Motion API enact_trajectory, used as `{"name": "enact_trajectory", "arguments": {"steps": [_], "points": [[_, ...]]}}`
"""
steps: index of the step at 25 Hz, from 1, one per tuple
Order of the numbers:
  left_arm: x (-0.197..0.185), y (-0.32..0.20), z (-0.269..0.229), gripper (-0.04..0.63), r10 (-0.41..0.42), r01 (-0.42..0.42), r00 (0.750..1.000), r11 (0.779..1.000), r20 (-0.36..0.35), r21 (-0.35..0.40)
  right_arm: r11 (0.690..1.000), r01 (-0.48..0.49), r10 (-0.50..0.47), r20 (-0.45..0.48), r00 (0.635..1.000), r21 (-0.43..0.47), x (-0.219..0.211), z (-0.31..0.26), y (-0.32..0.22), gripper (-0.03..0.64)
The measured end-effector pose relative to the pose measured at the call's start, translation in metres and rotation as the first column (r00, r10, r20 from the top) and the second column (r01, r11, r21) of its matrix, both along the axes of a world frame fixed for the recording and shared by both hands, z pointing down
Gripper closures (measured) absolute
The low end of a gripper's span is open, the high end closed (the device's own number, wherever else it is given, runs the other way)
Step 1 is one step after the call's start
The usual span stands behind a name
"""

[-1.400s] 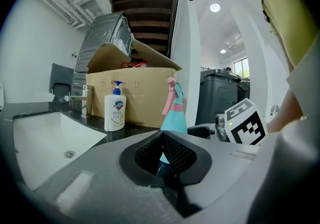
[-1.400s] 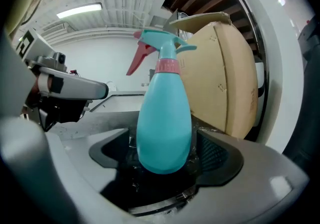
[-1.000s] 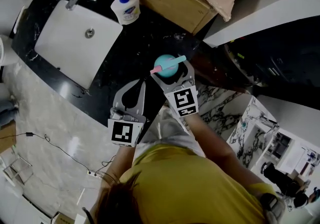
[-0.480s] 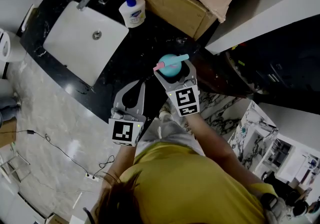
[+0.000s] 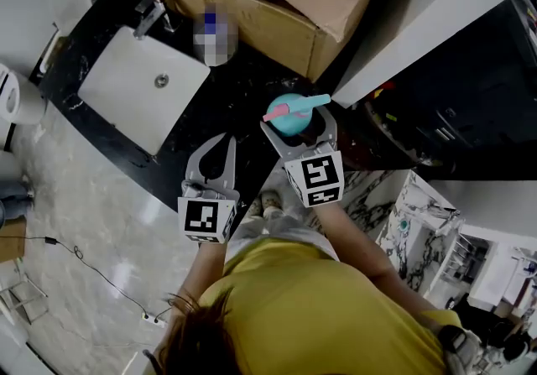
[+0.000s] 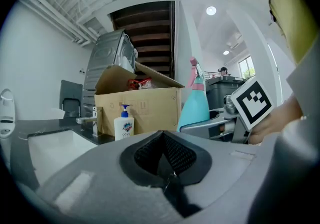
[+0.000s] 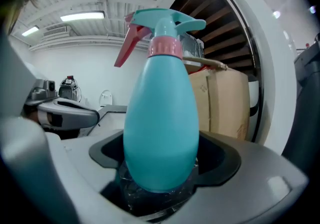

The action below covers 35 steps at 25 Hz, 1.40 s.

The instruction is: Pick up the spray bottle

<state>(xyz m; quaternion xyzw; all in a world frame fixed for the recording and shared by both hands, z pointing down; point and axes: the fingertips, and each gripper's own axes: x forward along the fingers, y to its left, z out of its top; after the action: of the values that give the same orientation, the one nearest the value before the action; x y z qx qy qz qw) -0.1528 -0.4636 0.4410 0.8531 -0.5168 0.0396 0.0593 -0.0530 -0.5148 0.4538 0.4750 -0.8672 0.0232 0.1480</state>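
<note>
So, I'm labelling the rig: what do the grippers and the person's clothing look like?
Both the left gripper and right gripper have curved grey jaws with dark inner lining, each carrying a white cube with black square markers. The person wears a mustard-yellow top.

spray bottle [image 7: 159, 118] base hidden in right tool [image 7: 160, 180], cardboard box [image 5: 252, 13] cut by top edge

Spray bottle [image 5: 288, 111]: teal body, pink collar and trigger, teal nozzle; held upright, clamped low by right gripper [image 5: 295, 122], near worktop [image 5: 243, 84] front edge, right end.
</note>
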Motion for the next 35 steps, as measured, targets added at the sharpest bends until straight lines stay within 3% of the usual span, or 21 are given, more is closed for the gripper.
{"name": "enact_trajectory", "arguments": {"steps": [10, 21, 35], "points": [[-0.001, 0.001, -0.042, 0.592, -0.027, 0.025, 0.999, 0.996, 0.018, 0.085, 0.992, -0.069, 0.067, 0.029, 0.997, 0.103, 0.029, -0.069, 0.020, 0.213], [-0.003, 0.005, -0.078, 0.592, -0.041, 0.039, 0.999, 0.990, 0.011, 0.139, 0.992, -0.104, 0.101, 0.047, 0.994, 0.071, 0.045, -0.076, 0.034, 0.212], [-0.006, 0.008, -0.077, 0.592, -0.047, 0.045, 0.999, 0.989, 0.010, 0.143, 0.995, -0.083, 0.082, 0.037, 0.996, 0.051, 0.041, -0.071, 0.039, 0.213]]}}
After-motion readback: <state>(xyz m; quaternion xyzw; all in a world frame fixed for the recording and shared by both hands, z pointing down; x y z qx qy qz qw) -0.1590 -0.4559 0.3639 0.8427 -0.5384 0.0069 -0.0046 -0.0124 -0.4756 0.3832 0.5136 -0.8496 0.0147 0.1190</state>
